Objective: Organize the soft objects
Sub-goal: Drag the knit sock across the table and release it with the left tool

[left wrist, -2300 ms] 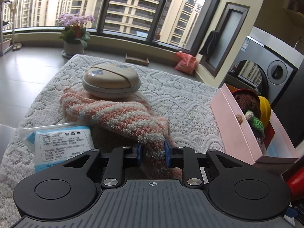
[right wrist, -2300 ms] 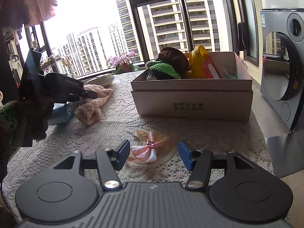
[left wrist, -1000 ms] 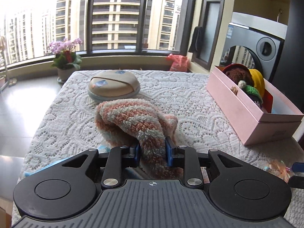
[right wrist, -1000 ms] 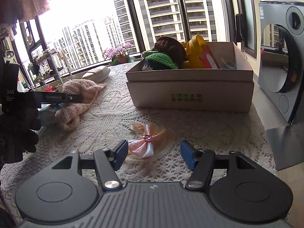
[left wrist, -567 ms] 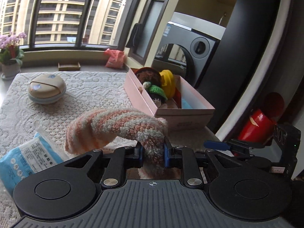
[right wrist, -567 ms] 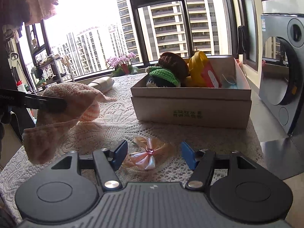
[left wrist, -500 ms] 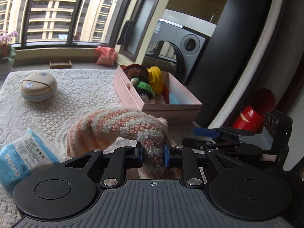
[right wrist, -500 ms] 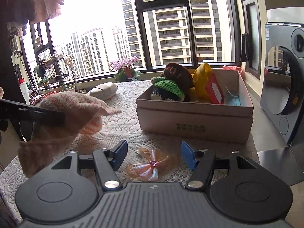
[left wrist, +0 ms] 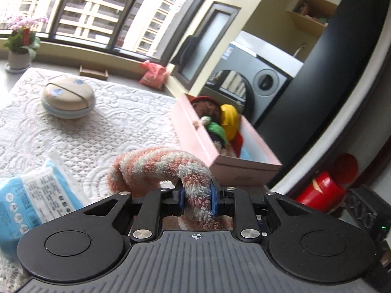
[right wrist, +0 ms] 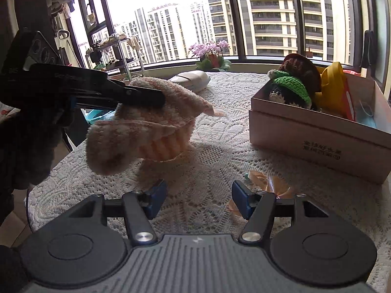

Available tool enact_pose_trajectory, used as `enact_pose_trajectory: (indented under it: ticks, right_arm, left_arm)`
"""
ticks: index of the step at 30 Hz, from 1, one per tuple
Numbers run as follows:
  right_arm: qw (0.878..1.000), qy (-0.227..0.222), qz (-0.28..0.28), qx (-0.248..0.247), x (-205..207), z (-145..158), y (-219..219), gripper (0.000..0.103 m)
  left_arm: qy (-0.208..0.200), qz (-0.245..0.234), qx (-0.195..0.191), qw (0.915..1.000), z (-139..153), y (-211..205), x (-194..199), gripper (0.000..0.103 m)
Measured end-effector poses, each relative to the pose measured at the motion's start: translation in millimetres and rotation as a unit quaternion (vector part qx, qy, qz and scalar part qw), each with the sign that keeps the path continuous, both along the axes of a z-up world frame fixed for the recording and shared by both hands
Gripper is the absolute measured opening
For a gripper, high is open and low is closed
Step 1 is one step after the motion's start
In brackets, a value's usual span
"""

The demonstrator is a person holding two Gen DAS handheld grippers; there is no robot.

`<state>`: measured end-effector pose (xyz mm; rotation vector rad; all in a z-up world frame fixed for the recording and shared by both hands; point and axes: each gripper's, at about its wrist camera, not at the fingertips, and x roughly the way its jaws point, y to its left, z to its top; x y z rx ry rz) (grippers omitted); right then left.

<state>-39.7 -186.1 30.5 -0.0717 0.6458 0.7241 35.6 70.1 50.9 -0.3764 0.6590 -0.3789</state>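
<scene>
Between our left gripper's (left wrist: 196,199) closed blue pads hangs the fluffy pink-and-white striped sock (left wrist: 158,168), lifted off the white lace tablecloth (left wrist: 97,134) (presumably for boxing). Our right gripper (right wrist: 199,199) waits open beside 1 peach ribbon bow (right wrist: 266,185). Beyond sits the pink cardboard box (left wrist: 195,136).

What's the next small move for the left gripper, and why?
Probably carry the sock across until it hangs over the open part of the pink box, then let go. The left gripper is shut on the sock, which hangs clear of the lace cloth. The box already holds knitted toys, and its near end looks free.
</scene>
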Motion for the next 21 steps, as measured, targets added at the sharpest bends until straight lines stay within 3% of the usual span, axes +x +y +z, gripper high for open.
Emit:
enact_pose_trajectory:
  ticks: [4, 8, 11, 13, 17, 21]
  right_arm:
    - [0.999, -0.026, -0.033, -0.017, -7, 3, -13, 0.061]
    - [0.997, -0.041, -0.049, -0.035, -10, 1, -18, 0.061]
    - [0.997, -0.029, -0.056, -0.032, -12, -7, -24, 0.062]
    - [0.997, -0.017, -0.069, -0.023, -11, -12, -30, 0.062]
    - [0.996, -0.006, -0.086, -0.008, -8, -18, -38, 0.062]
    - [0.996, -0.008, -0.091, -0.006, -9, -20, -38, 0.063]
  left_arm:
    - [0.044, 0.072, 0.03, 0.996, -28, 13, 22, 0.024]
    - [0.033, 0.084, 0.049, 0.9947, -35, 20, 26, 0.028]
    - [0.043, 0.065, 0.075, 0.9942, -21, 14, 22, 0.029]
    - [0.02, 0.055, 0.076, 0.9954, -4, 13, 8, 0.029]
    - [-0.018, 0.096, 0.062, 0.9933, 20, 27, -6, 0.029]
    - [0.014, 0.117, 0.061, 0.9911, 11, 36, 10, 0.029]
